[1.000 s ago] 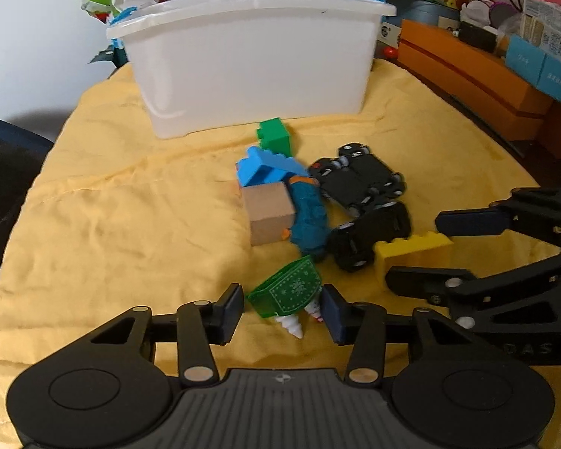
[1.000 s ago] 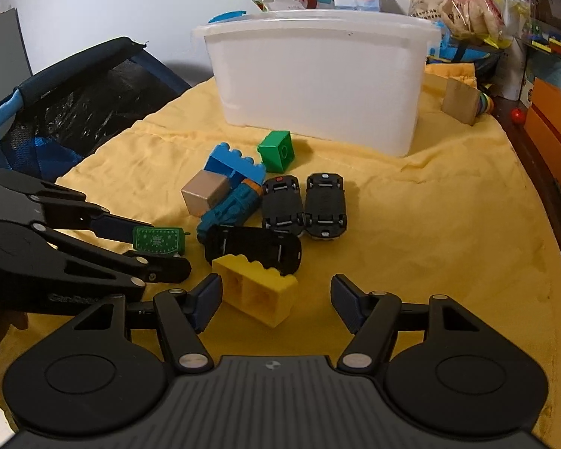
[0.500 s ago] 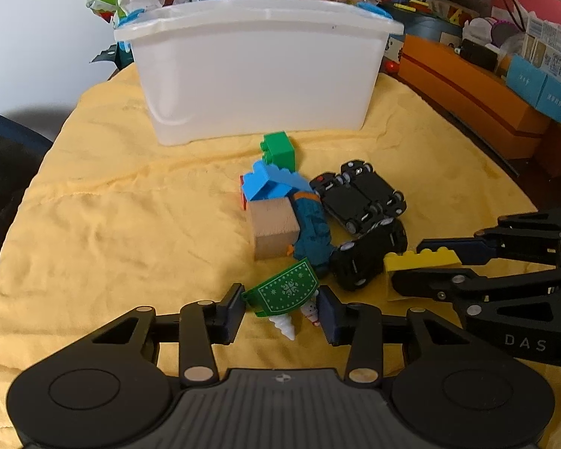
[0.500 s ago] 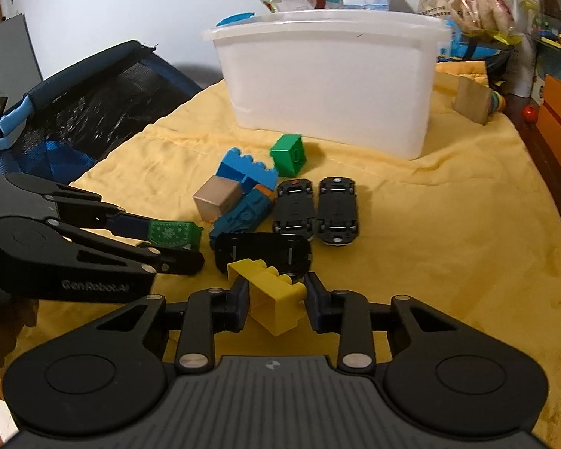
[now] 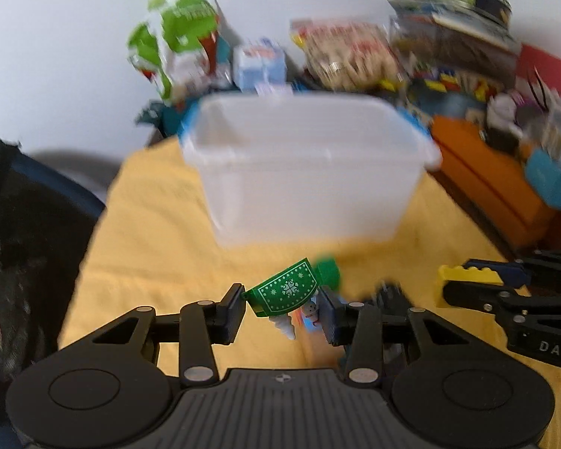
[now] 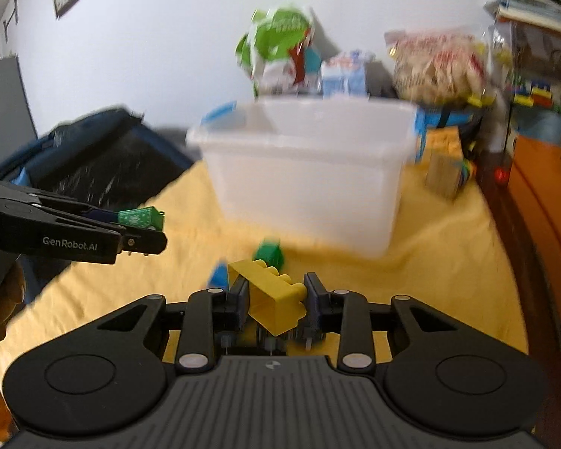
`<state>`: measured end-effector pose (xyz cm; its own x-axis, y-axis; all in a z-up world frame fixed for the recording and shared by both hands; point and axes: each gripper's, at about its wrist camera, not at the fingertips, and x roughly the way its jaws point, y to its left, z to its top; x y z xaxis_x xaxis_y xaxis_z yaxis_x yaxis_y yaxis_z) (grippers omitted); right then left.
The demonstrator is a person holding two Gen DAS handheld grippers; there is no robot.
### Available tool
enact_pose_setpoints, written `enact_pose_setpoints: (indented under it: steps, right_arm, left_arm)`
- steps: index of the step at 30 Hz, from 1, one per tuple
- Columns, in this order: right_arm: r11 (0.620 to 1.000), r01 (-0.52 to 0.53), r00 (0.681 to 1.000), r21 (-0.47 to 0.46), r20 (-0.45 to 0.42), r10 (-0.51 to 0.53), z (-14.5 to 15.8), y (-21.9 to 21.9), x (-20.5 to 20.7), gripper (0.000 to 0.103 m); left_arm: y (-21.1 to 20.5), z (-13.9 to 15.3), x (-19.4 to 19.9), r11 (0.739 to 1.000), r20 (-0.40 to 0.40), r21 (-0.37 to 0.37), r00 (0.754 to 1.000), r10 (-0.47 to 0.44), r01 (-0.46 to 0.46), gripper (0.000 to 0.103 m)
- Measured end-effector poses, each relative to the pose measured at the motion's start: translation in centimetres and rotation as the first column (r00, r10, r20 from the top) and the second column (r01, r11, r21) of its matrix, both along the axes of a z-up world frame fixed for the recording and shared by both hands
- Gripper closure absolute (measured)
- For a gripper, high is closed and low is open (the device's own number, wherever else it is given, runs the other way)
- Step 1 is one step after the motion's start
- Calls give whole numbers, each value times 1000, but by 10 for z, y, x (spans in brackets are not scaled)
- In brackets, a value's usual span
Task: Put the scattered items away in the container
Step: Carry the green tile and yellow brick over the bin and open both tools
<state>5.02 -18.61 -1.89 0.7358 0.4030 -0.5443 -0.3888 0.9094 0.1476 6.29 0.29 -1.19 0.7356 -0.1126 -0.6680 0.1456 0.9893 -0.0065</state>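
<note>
A: What's the biggest thing in view?
B: The yellow cloth (image 5: pixel 161 247) spread over the surface, and at its far side the white container (image 5: pixel 310 172), open at the top, blurred in both views.

A: And the tools?
B: The left tool (image 5: pixel 282 308) is clamped on a green snowflake piece (image 5: pixel 286 292), with a small white spiral bit hanging under it. It is held up off the cloth, on the near side of the container. The right tool (image 6: pixel 276 299) grips a yellow brick (image 6: pixel 275 301), tilted, studs facing right; it too is lifted, near of the container.

A: Anything left on the cloth?
B: A green block (image 6: pixel 268 253) sits just near of the container's front wall, and a blue brick (image 6: pixel 217 277) is beside it on the left. From the left wrist, dark toy cars (image 5: pixel 387 293) show partly behind the tool's right finger, too blurred to count.
</note>
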Motion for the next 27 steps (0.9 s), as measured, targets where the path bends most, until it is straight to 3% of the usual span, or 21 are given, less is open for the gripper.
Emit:
enact_pose_setpoints:
  steps: [7,11,22,24,25,27]
  right_arm:
    - [998,67,992,13,103,-68,50,-1,50,69]
    - [994,108,988,0,113,-107,64,1,83,69]
    - [986,155,988,-58,31,-154,50,12,134,67]
    - [984,158,987,-79,9,-158,47,16,139,54]
    - [983,156,988,-93,2,-156,45,18,142,39]
    - [980,163,987,-111,25,-161,45,21,142,27]
  left_arm:
    - [5,48,54,1000,76,14,997,24,-25,57]
    - [5,65,89,999,94,6,995,33,-34,57]
    - [9,44,147,996,25,43,997,74,-75,56]
    - [11,40,154,995,-3,56,997,83,-83,46]
    - [11,38,156,994,-15,58,996,89,-88,38]
    - [13,36,157,994,-24,52,995,93,-91,38]
